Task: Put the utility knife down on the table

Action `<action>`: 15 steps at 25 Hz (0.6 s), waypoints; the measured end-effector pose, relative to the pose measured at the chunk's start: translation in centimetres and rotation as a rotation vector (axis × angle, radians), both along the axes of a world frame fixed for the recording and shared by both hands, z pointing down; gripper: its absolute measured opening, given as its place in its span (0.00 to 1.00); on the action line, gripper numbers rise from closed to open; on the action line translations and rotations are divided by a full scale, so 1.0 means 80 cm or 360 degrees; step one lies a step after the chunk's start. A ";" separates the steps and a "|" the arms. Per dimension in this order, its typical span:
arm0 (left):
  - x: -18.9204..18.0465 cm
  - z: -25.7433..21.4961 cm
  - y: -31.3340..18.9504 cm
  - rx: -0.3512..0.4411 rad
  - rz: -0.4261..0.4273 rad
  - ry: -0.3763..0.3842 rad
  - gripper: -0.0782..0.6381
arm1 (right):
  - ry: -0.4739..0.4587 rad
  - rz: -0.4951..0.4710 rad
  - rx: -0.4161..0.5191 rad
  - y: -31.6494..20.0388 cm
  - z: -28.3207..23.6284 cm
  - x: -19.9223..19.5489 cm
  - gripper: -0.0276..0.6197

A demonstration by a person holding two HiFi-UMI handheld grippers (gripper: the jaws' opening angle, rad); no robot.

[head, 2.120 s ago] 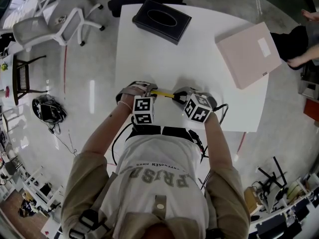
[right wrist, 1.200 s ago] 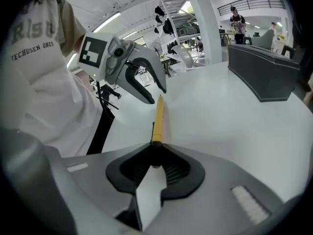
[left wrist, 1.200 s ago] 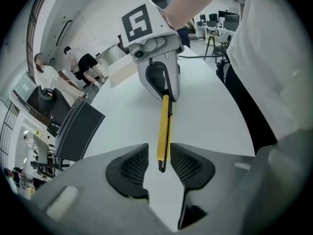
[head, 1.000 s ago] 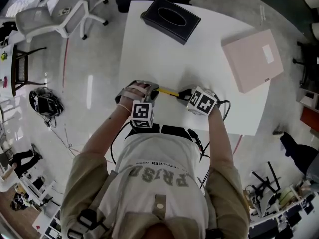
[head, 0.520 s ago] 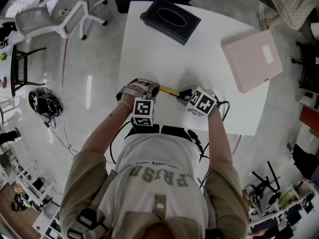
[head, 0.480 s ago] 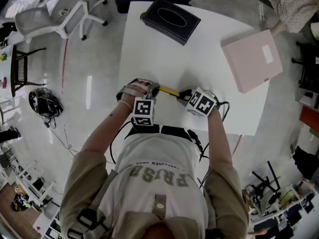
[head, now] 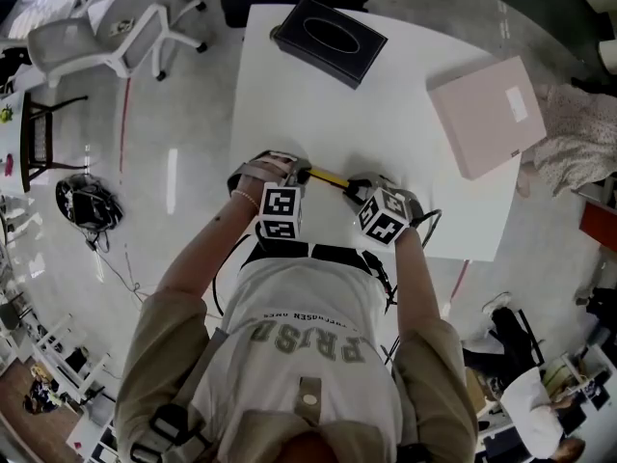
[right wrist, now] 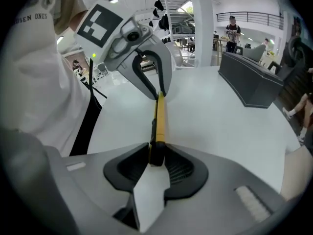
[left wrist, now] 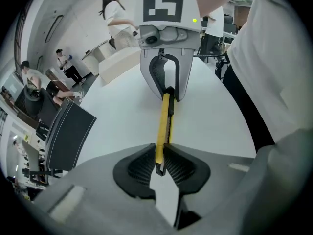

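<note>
The yellow and black utility knife (head: pixel 330 176) hangs level just above the white table (head: pixel 386 95), spanning both grippers near the front edge. My left gripper (head: pixel 299 174) is shut on one end; in the left gripper view its ribbed pads press the knife (left wrist: pixel 165 121) at the left gripper (left wrist: pixel 159 163) tips. My right gripper (head: pixel 359 189) has the knife's black end between its jaws, which are opening. In the right gripper view the knife (right wrist: pixel 159 116) rests against one pad of the right gripper (right wrist: pixel 155 163), with a thin gap at the other.
A black tissue box (head: pixel 329 40) lies at the table's far side and a pink flat box (head: pixel 487 114) at the right. A white chair (head: pixel 106 32) stands off the table to the left. The table's front edge is right by the person's body.
The right gripper's marker cube has tipped back toward the person. The knife and the left gripper stay where they were.
</note>
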State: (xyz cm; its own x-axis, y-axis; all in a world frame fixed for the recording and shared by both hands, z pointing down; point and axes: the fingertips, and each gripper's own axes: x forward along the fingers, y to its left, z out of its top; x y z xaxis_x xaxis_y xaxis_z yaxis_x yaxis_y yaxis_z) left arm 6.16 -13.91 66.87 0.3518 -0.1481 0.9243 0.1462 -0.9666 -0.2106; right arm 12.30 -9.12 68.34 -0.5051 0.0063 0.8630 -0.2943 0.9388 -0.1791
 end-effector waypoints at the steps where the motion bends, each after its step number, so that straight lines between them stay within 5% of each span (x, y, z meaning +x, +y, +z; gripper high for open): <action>1: 0.000 0.000 0.000 -0.0005 0.0004 0.0001 0.19 | 0.0012 0.0005 0.0031 0.000 0.001 0.000 0.21; 15: 0.006 0.008 -0.003 -0.0082 0.0034 0.0010 0.19 | 0.0143 0.0023 0.0264 -0.011 0.005 0.013 0.25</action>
State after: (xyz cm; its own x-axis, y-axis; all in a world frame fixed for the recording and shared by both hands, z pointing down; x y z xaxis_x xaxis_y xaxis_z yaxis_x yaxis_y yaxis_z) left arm 6.62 -14.14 67.52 0.3601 -0.0926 0.9283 0.1659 -0.9729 -0.1614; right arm 13.35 -10.01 68.77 -0.4250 -0.1465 0.8933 -0.3159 0.9488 0.0053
